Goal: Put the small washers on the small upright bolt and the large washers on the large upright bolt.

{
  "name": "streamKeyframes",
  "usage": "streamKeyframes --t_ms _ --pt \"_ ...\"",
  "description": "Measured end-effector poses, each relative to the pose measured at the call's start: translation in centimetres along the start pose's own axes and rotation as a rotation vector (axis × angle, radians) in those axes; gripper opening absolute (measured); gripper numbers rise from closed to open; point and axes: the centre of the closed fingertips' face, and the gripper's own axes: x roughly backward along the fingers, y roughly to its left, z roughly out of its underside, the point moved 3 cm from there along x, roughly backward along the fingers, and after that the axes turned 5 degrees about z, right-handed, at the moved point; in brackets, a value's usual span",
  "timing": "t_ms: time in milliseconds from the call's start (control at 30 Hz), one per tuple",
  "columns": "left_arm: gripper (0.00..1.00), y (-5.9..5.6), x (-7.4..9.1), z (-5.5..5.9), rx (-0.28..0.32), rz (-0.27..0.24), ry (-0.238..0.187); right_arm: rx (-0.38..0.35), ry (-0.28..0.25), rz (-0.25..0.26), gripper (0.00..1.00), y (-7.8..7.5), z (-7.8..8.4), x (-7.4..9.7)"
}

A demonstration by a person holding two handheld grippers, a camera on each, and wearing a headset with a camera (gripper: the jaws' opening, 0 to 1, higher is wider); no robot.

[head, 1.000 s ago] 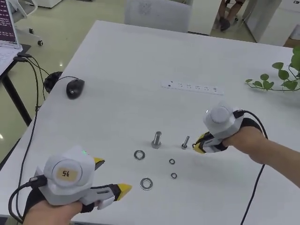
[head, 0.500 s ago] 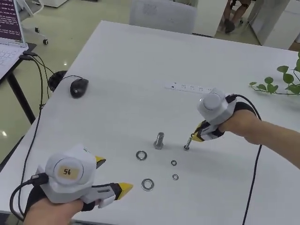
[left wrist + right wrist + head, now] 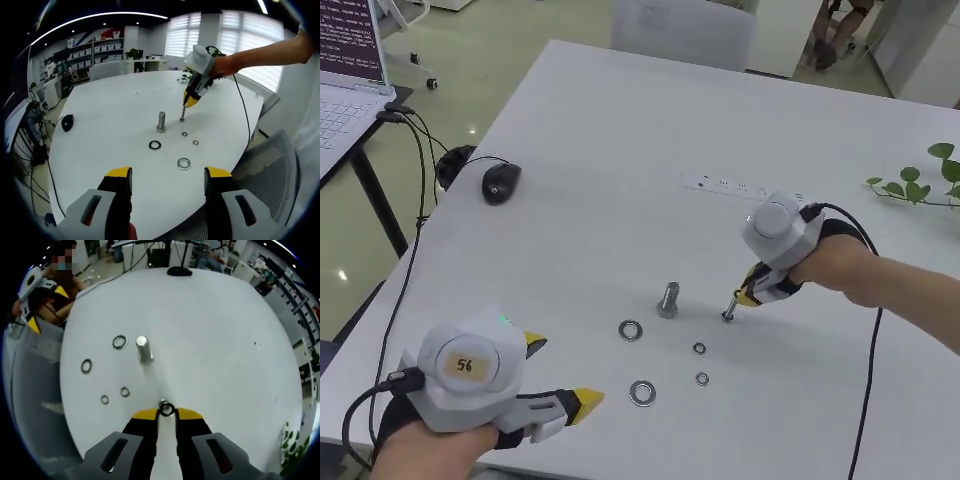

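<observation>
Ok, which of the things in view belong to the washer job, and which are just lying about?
For the job: large bolt, small bolt at the right gripper, two large washers, two small washers.
Lying about: mouse, power strip, plant, laptop.

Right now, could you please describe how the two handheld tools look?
The left tool and right tool share white rounded housings, dark jaws with yellow tips and trailing black cables. The left carries a round yellow label reading 56 and a small green light; the right has a plain white cap.
</observation>
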Motion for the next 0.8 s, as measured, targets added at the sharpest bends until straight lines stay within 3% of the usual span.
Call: streamKeyframes --t_ms 800 --pt "0.58 0.2 0.3 -0.1 -0.001 -0.006 0.003 -0.008 0.015 -0.020 0.14 -0.2 0.4 -1.7"
